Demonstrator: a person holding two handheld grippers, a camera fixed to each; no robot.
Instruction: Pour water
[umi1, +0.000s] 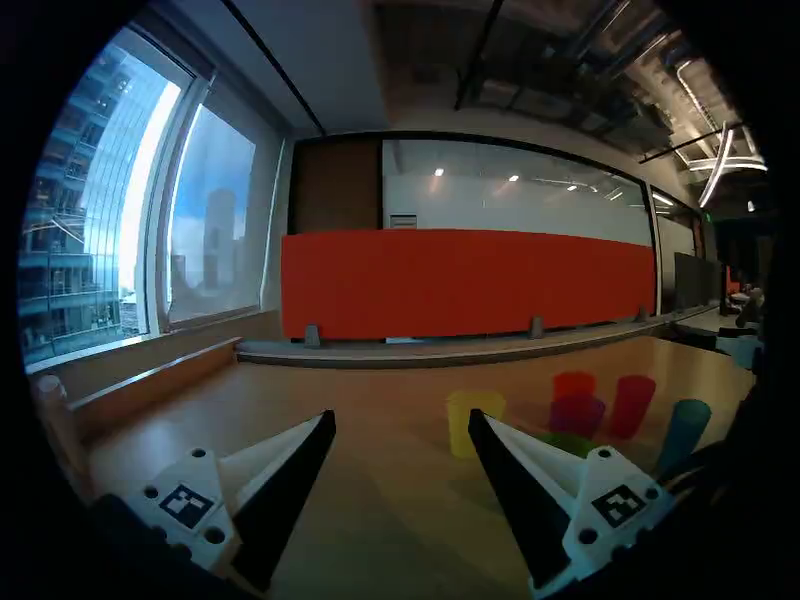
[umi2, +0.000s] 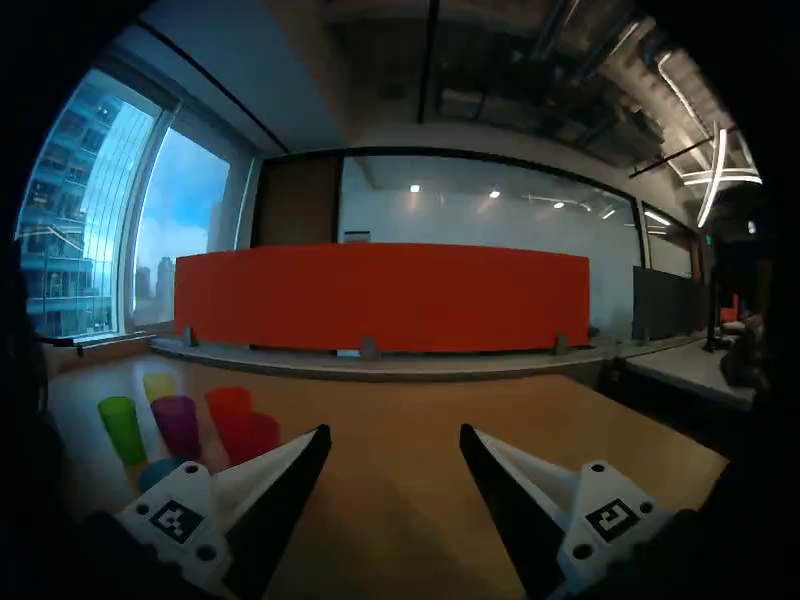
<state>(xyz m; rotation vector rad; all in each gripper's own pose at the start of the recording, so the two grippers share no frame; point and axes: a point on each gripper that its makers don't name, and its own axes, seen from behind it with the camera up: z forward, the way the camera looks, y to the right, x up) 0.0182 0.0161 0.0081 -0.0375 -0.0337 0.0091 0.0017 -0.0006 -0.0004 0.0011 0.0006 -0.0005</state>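
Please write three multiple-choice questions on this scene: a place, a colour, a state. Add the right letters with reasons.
1. Where does the translucent yellow plastic cup stand? A on the wooden table; B on the window ledge; C inside a gripper.
2. What colour is the long divider panel? A blue; B orange-red; C grey.
3. How is the left gripper? A shut on a cup; B open, empty; C shut, empty.
Key: 1 A, it rests on the table; 2 B, its face is orange-red; 3 B, a wide gap separates its fingers.
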